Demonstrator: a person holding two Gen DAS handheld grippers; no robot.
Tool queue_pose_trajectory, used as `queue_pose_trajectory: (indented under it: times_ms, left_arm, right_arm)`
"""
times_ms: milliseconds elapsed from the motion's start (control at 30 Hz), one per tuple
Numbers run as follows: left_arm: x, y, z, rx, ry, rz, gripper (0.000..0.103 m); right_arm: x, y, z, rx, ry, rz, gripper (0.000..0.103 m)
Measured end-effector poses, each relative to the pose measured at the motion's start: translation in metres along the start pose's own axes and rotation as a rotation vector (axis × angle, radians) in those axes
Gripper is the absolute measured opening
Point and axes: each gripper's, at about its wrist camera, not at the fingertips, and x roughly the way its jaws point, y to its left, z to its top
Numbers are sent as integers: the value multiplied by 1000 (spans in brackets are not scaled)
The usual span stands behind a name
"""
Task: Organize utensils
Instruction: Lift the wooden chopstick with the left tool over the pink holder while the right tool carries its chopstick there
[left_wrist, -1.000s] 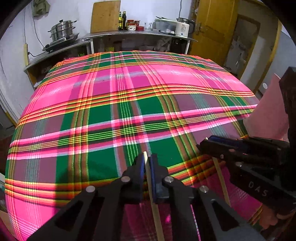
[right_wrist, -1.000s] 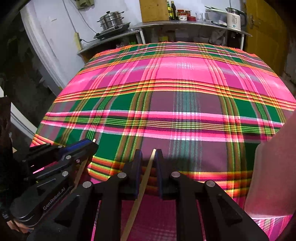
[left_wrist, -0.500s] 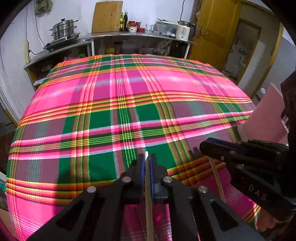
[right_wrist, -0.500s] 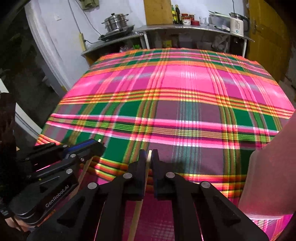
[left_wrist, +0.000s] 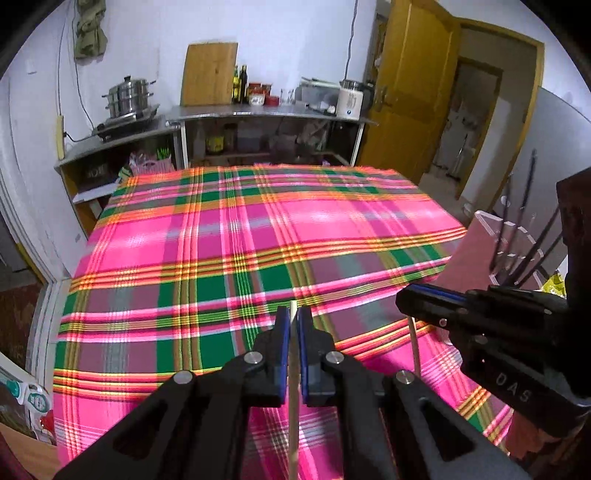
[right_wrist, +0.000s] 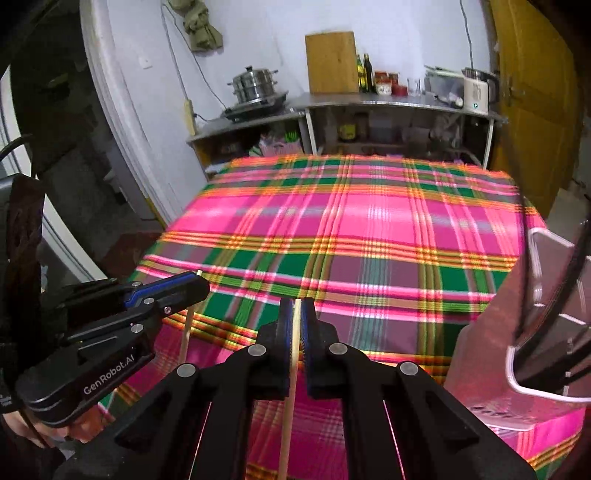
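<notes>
Chopsticks (left_wrist: 293, 387), one clamped in each closed tongs, left tongs (left_wrist: 291, 325) and right tongs (right_wrist: 295, 314), run lengthwise along the tongs; holder (right_wrist: 535, 302) at three o'clock, nearer the right.

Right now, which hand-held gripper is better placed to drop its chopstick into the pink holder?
Right: the right hand-held gripper has the pink holder just beside it; the left hand-held gripper sits farther away.
</notes>
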Motion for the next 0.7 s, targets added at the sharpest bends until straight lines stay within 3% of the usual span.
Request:
queue_pose_trajectory:
  times_ms: [400,700]
  left_arm:
    - [-53,-21,5,15,-78,-11,5]
    - [-80,-29,-5,2,-98,-18,5]
  right_arm:
    - [-64,-3,2,2,-107,-13,4]
    - [-92,-2,-6,0,-138,-12,4]
